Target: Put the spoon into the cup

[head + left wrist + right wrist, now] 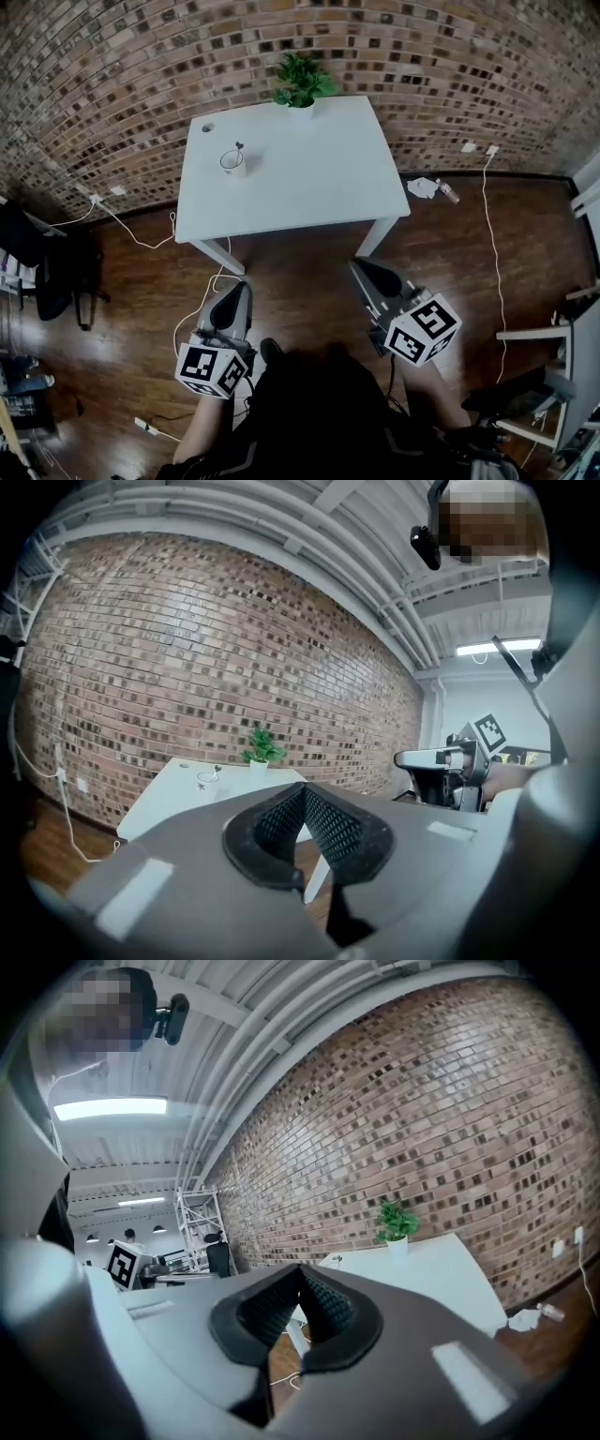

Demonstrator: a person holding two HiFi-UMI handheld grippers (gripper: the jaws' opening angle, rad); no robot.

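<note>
A white cup stands on the left part of the white table, and a dark spoon sticks up out of it. The left gripper view shows the cup small and far off; in the right gripper view the cup is just as distant. My left gripper and right gripper hang over the wooden floor, well short of the table's near edge. Both point toward the table. On the left gripper and the right gripper the jaws are shut with nothing between them.
A potted plant sits at the table's far edge against the brick wall. White cables trail over the floor. Crumpled litter lies right of the table. A dark chair stands at left, pale furniture at right.
</note>
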